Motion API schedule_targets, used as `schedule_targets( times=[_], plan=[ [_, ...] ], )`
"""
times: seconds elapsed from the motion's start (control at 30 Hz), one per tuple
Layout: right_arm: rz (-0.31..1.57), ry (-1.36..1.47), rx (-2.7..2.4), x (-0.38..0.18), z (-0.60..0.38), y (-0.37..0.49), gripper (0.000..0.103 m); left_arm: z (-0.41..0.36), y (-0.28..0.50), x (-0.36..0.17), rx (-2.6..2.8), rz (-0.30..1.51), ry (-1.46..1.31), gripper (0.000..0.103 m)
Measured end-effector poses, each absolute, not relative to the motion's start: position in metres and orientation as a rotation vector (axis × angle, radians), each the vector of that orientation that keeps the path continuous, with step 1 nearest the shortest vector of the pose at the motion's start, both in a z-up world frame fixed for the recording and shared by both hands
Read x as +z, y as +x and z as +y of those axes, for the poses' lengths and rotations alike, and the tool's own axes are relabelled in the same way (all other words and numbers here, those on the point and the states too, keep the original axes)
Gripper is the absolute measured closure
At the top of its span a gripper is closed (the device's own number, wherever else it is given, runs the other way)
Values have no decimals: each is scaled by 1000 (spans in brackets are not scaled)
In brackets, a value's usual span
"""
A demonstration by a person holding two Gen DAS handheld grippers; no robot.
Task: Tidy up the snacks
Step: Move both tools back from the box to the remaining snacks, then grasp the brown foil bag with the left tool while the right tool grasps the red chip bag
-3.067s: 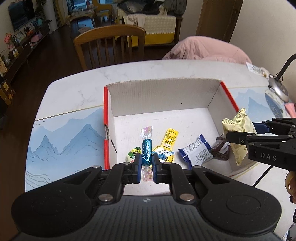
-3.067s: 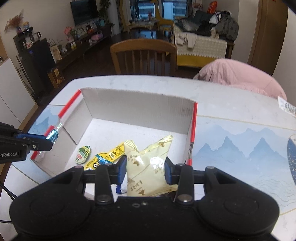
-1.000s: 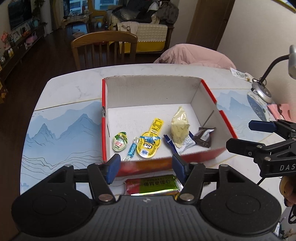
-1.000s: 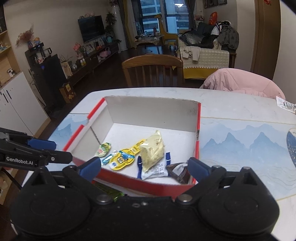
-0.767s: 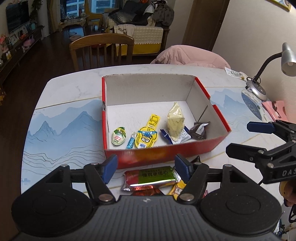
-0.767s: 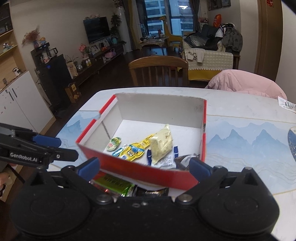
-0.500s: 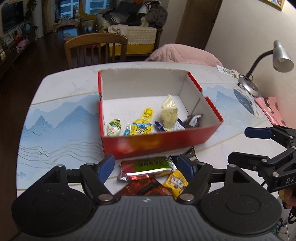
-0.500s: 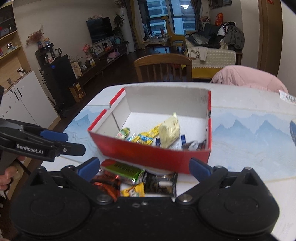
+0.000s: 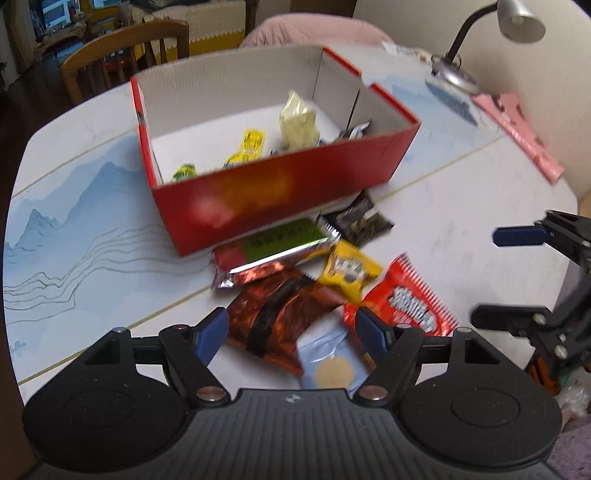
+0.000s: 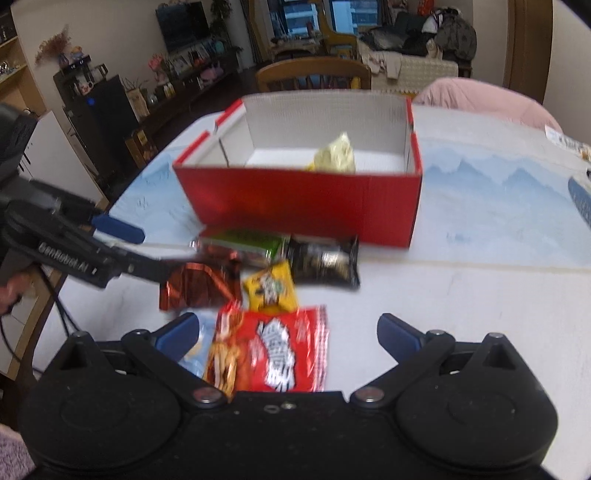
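The left tongs (image 9: 291,332) stand apart with nothing pressed between the pads; their jaws have just been opening wider. They hang over the copper-red foil packet (image 9: 280,314), which lies directly ahead of them and partly between the blue pads, on top of a pale blue pouch (image 9: 328,365). The right tongs (image 10: 288,334) are also wide apart and hold nothing. The red snack bag (image 10: 273,354) lies flat between their pads, more toward the left pad.

The step in hand seems to be choosing the next snack from the loose pile. To do it well, each pair of tongs should take only one packet. The foil packet overlaps its neighbours, so the left tongs should close across its narrow width and then lift straight up, otherwise the pouch below may come with it. The red bag is flat and slippery, so a pinch at an edge is probably safer than in the middle.

Beyond both tongs stands the red box (image 9: 280,188), already holding several snacks such as a cream packet (image 9: 297,122). Just in front of its near wall lie a green bar (image 9: 280,242), a small yellow packet (image 9: 347,269) and a dark packet (image 10: 323,260).

The worktop (image 9: 461,221) is pale, with a blue mountain print. A desk lamp (image 9: 517,22) stands far to the right, and a wooden chair (image 10: 314,75) behind the box. The room looks dim and both views are blurred.
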State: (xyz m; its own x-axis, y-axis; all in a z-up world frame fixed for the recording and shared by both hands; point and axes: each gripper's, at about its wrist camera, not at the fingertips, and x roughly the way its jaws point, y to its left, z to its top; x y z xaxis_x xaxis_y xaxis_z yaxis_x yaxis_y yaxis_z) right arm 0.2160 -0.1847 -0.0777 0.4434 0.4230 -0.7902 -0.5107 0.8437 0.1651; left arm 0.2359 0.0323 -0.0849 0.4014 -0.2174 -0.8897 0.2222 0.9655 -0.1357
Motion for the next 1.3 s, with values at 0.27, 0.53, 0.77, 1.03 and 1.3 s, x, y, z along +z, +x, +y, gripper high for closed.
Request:
schedule_targets(
  times=[0.27, 0.53, 0.77, 1.03, 1.3],
  plan=[
    [1015, -124, 574, -103, -171, 205, 0, 34, 255, -109, -294, 1224, 65, 28],
    [1063, -159, 552, -127, -152, 213, 0, 28, 273, -126, -309, 1265, 123, 28],
    [1076, -199, 553, -140, -141, 215, 0, 28, 288, -145, -317, 1316, 137, 28],
    [1083, -245, 537, -153, -130, 221, 0, 29, 293, -159, -333, 1347, 109, 28],
    [1081, -272, 526, -155, -123, 224, 0, 42, 290, -158, -307, 1333, 22, 28]
  ],
)
